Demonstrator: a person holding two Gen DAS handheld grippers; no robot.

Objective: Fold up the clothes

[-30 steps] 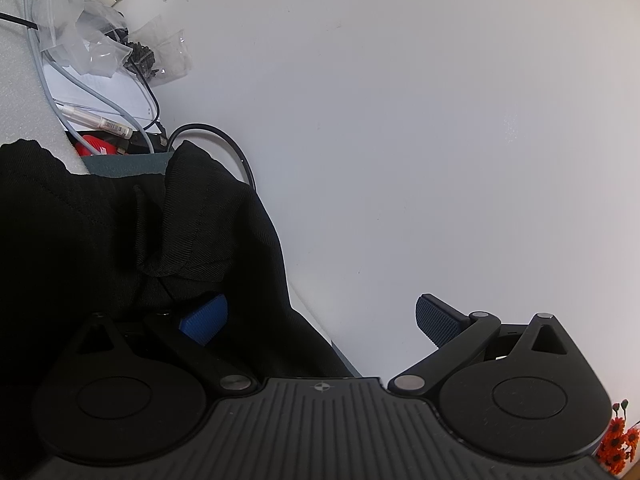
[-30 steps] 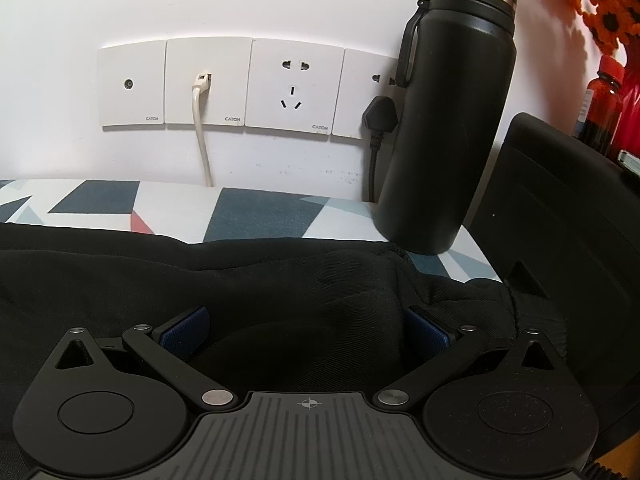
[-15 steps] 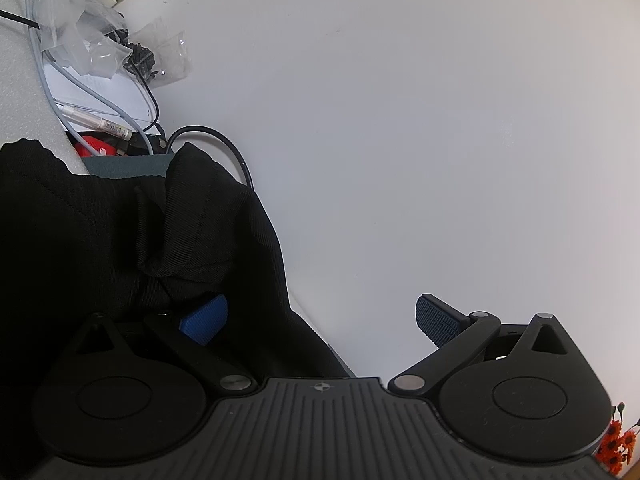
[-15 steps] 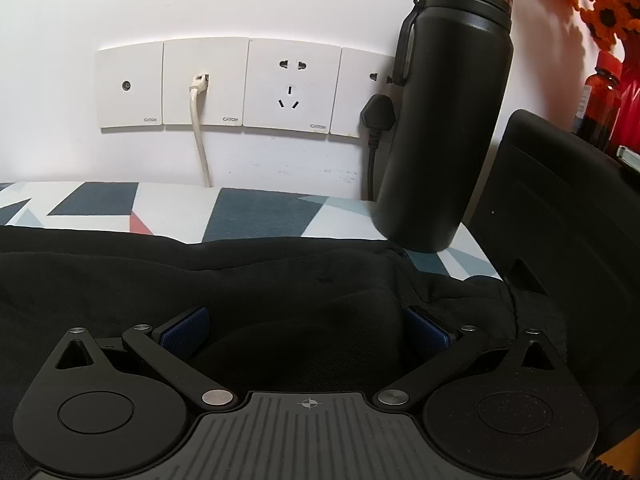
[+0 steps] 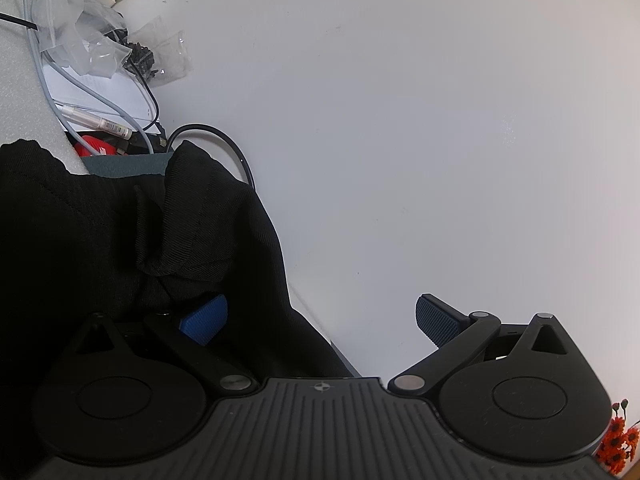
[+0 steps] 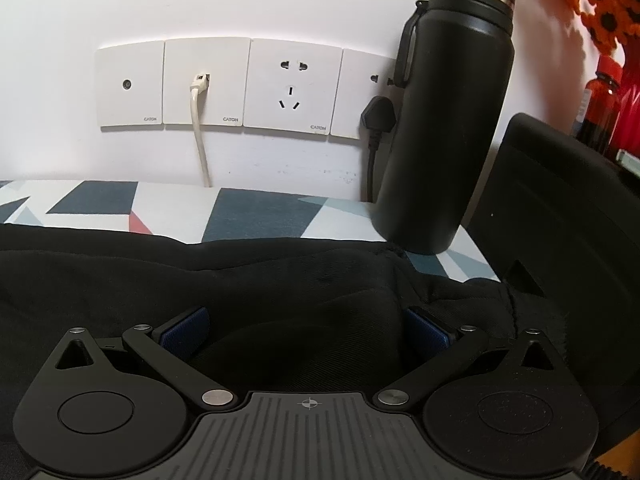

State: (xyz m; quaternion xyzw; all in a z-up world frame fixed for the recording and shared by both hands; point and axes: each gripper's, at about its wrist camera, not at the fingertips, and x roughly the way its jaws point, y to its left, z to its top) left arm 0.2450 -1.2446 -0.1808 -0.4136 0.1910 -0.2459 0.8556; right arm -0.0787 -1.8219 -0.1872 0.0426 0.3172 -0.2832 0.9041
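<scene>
The black garment [image 6: 280, 280] lies spread over a tablecloth [image 6: 256, 216] printed with dark blue, white and red triangles, and it fills the lower half of the right wrist view. A raised fold of the garment sits between the two blue pads of the right gripper [image 6: 306, 330]; the jaws stand wide apart, with cloth bunched between them but not pinched. Beyond the garment's far edge a tall black bottle [image 6: 444, 132] with a steel band under its cap stands on the tablecloth, just past the garment's right corner. Behind the garment a row of white wall sockets [image 6: 248, 84] runs along the wall; a cream cable [image 6: 200, 132] is plugged into the second plate, and a black plug [image 6: 378, 118] sits in the plate partly hidden by the bottle. To the right of the garment is a black chair back [image 6: 560, 216], and behind that a dark bottle with a red cap [image 6: 602, 108].

In the left wrist view the garment [image 5: 120, 240] hangs in crumpled folds on the left side of the frame, against a plain white wall [image 5: 400, 120]. The left gripper [image 5: 318, 318] is also spread wide: its left pad [image 5: 204, 320] rests against the garment, while the other pad stands clear of it in front of the wall. Above the garment lie grey cables [image 5: 80, 92], clear plastic bags [image 5: 92, 48], a pen [image 5: 100, 120] and a red object [image 5: 94, 146].
</scene>
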